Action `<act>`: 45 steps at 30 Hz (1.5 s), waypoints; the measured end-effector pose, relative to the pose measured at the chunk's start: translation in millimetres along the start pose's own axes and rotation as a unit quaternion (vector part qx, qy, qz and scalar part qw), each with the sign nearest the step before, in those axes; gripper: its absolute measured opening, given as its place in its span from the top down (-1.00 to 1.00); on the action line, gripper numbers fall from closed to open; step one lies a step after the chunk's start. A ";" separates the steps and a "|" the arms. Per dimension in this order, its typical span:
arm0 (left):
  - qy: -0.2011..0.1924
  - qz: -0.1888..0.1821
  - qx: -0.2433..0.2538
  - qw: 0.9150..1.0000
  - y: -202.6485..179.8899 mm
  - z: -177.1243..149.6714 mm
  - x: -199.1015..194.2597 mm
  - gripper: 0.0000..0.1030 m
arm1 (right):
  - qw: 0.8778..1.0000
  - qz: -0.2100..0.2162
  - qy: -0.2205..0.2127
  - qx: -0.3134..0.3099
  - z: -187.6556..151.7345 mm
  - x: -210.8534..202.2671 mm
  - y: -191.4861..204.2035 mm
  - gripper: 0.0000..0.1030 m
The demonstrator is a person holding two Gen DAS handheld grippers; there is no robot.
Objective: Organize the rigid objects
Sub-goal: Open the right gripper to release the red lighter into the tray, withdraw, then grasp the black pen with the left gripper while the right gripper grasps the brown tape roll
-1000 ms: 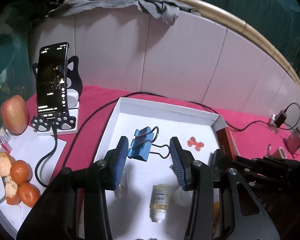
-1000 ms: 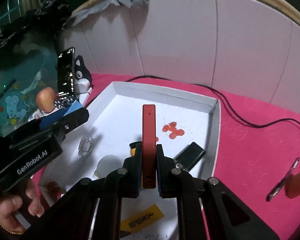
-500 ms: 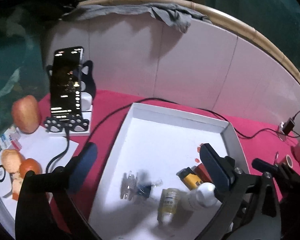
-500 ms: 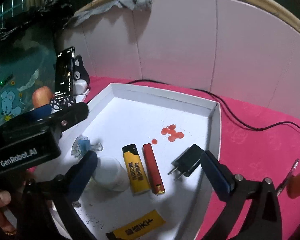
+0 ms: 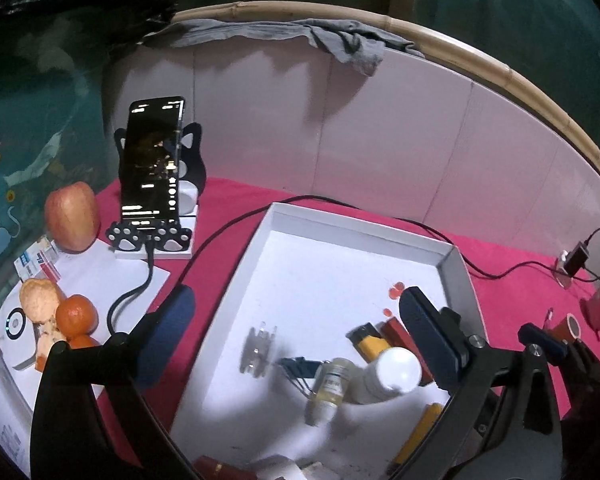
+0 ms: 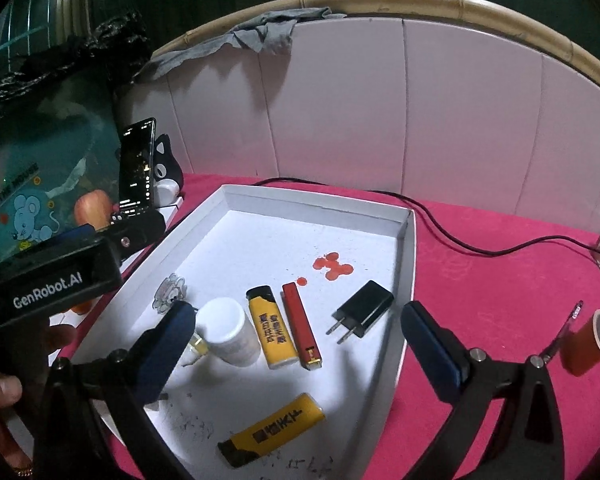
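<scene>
A white tray (image 6: 406,272) on the pink cloth holds a red stick (image 6: 301,326), two yellow lighters (image 6: 271,332) (image 6: 271,432), a black charger plug (image 6: 364,308), a white bottle (image 6: 230,330) and a clear clip (image 6: 169,292). My right gripper (image 6: 296,344) is open and empty above them. My left gripper (image 5: 296,332) is open and empty over the tray (image 5: 454,268). Below it lie a blue binder clip (image 5: 300,368), a small dropper bottle (image 5: 328,388), the white bottle (image 5: 388,372) and a clear clip (image 5: 258,346).
A phone on a cat stand (image 5: 152,176), an apple (image 5: 73,216) and oranges (image 5: 76,314) are left of the tray. A black cable (image 6: 460,240) runs behind it. An orange tape roll (image 6: 590,342) and a pen (image 6: 562,334) lie to the right.
Both grippers opened. The left let go of the blue binder clip and the right let go of the red stick; both now lie in the tray. Both grippers drew back.
</scene>
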State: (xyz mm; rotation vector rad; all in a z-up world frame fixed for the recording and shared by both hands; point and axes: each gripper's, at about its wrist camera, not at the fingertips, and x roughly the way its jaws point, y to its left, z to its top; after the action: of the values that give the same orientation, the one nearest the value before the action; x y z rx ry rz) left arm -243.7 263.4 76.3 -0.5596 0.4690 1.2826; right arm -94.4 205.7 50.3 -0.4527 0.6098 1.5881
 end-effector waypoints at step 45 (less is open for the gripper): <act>0.108 -0.174 0.267 0.942 -252.2 -97.1 12.2 -0.99 | 0.971 -0.152 -0.030 0.180 -82.7 -100.0 -259.6 -1.00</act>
State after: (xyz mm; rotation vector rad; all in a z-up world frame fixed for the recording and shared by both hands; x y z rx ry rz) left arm 2.9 164.8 25.4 -0.3024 0.8293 0.7117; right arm 168.7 87.9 16.6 -0.2113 0.7279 1.1642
